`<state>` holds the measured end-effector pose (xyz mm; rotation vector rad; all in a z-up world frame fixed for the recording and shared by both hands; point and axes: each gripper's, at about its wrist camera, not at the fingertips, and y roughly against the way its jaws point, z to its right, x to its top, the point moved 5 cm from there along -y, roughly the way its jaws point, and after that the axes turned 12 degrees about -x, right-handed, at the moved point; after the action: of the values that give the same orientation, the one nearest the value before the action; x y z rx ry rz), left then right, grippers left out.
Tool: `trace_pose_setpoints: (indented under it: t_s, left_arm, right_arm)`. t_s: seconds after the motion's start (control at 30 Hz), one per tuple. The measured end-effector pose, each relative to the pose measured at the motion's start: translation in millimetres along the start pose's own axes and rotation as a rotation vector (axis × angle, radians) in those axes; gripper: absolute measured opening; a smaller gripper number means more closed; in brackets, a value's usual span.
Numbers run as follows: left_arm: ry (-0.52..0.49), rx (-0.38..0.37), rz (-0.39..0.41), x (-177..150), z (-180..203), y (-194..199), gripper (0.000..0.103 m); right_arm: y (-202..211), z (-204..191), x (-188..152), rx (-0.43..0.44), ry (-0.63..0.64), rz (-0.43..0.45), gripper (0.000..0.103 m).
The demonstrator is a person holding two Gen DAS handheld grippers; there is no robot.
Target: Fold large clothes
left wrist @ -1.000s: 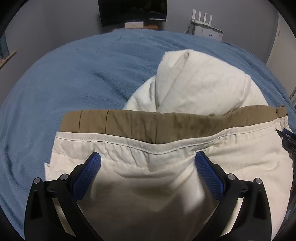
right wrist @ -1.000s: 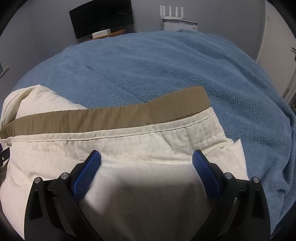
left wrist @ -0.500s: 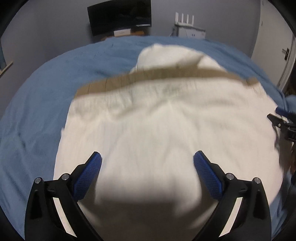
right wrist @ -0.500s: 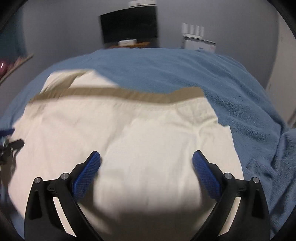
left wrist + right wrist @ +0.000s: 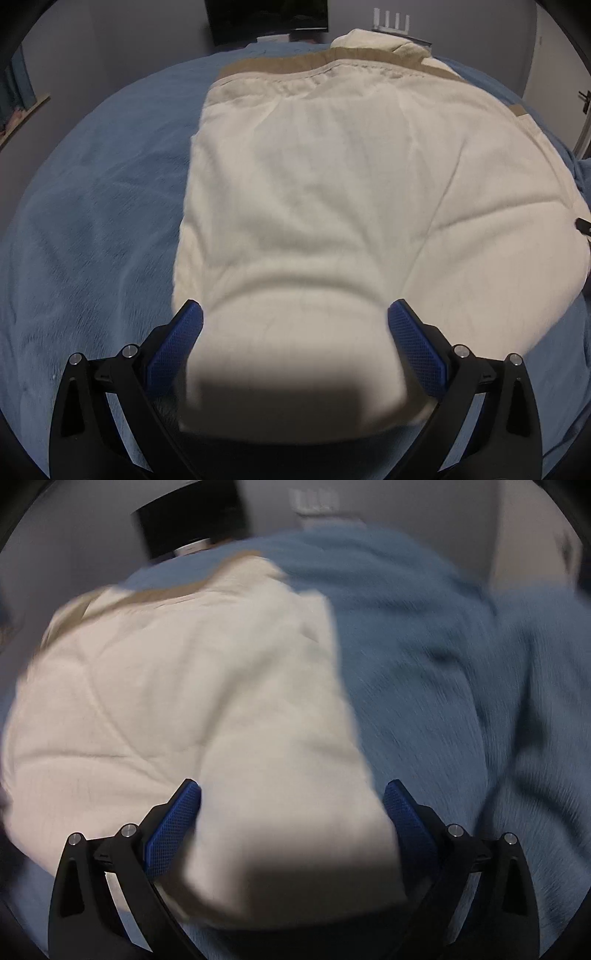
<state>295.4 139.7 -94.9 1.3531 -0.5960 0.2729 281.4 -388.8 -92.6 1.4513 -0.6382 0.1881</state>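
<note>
Cream garment (image 5: 332,203) lies bunched between both wide-spread claws, left claw (image 5: 294,325) and right claw (image 5: 291,805), stretching ahead across the bed (image 5: 92,221).

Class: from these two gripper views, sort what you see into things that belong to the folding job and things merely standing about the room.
Part of the job:
cream garment
left gripper
right gripper
blue blanket

Just standing about:
dark screen
white router

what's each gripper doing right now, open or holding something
left gripper: open, over the cream garment, gripping nothing
right gripper: open, same garment, gripping nothing
</note>
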Motion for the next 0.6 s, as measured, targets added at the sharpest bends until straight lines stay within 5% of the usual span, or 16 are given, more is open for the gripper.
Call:
trace_pose_setpoints:
  t_s: [0.2, 0.33, 0.47, 0.6]
  left_arm:
    - [0.098, 0.000, -0.001, -16, -24, 13, 0.097]
    - [0.073, 0.045, 0.031, -19, -25, 21, 0.097]
    - [0.044, 0.079, 0.029, -10, -14, 10, 0.097]
    - [0.051, 0.069, 0.027, -7, -14, 6, 0.097]
  right_arm:
    - [40, -4, -7, -0.077, 0.085, 0.126, 0.095]
    - [63, -30, -15, -0.048, 0.180, 0.226, 0.095]
    - [43, -50, -25, -0.103, 0.281, 0.191, 0.095]
    - [30, -35, -28, -0.094, 0.224, 0.124, 0.095]
